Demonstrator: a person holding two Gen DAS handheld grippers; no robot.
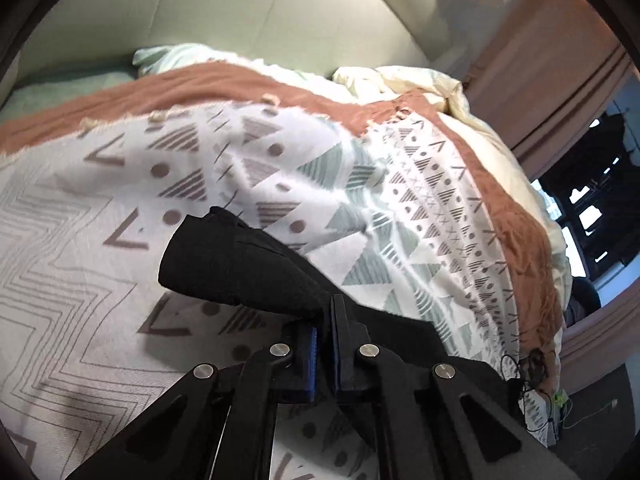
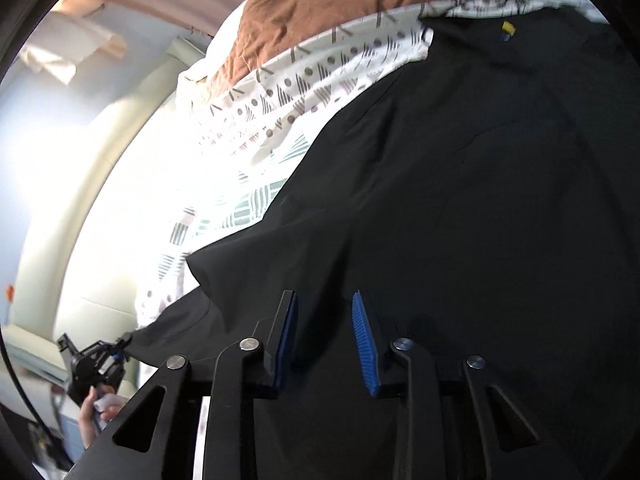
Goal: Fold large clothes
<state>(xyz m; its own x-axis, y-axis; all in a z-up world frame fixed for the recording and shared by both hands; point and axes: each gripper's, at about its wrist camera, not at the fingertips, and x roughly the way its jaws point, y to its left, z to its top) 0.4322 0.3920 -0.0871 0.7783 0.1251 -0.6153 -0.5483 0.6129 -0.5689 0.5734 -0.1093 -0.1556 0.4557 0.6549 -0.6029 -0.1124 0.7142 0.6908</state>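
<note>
I take the patterned blanket [image 1: 100, 208] as my landmark; it covers the bed under everything I handle, white with grey zigzags, triangles and dots and a rust-brown band along its far edge.

My left gripper [image 1: 325, 344] has its blue pads pressed together on an edge of the black garment [image 1: 240, 264]. From that pinch a fold of the dark cloth stands up and forward, lifted clear of the blanket, while the rest of the cloth trails down and away to the right of the jaws. In the right wrist view I see this same tool at the lower left, off the blanket's near edge, held in a hand [image 2: 94, 412], with a corner of the garment stretched out to its tip.

My right gripper [image 2: 325, 340] stands part open over the black garment, which lies spread across the blanket and fills most of that view. The cloth lies in the gap between the blue pads [image 2: 362, 344], but I cannot see them pressing on it. A small yellow and blue tag [image 2: 507, 31] sits on the garment near the blanket's brown band.

A cream duvet [image 1: 432, 88] is bunched beyond the brown band.

I see no containers.
</note>
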